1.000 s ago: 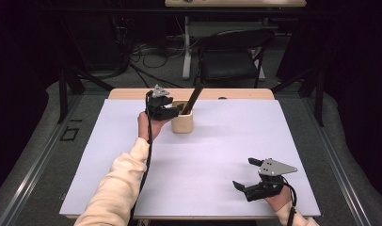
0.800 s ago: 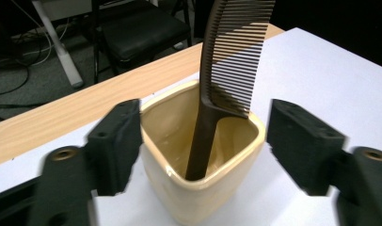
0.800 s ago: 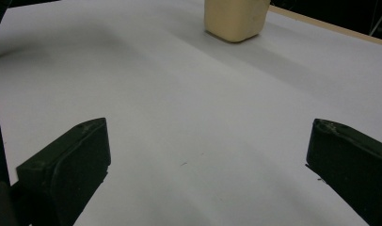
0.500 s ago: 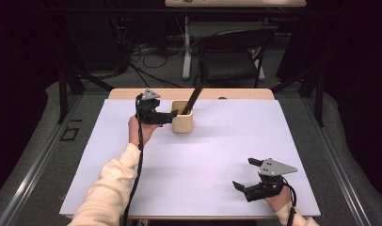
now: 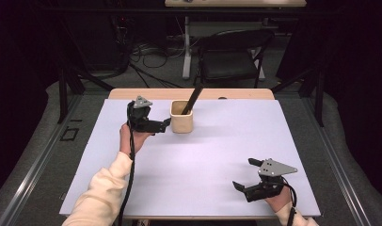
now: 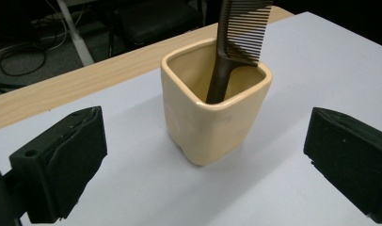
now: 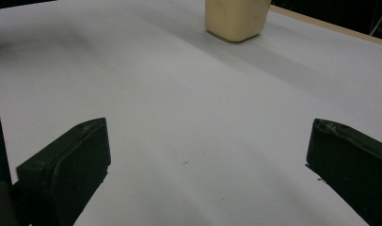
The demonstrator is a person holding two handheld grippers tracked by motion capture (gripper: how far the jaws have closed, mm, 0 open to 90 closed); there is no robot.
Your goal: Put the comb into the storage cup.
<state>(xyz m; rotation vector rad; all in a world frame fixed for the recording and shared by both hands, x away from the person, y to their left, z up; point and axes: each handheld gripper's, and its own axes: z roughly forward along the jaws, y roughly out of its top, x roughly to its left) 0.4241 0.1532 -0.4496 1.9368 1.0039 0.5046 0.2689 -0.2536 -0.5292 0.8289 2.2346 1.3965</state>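
White sheet [image 5: 198,160] covers wooden table; dark room, black chair beyond. Cream square ceramic cup [image 5: 181,122] near far edge, black plastic comb [image 5: 193,100] upright inside. Left gripper [image 5: 162,124] beside cup, jaws just opened, released. Right gripper [image 5: 244,175] well apart at near edge, agape, empty; wide bare sheet between.

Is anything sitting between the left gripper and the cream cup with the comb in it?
Nothing visible. The left gripper, jaws just opened wide with nothing between them, sits just left of the cream cup, with only bare white table cover in the gap. The black comb leans inside the cup, away from the jaws.
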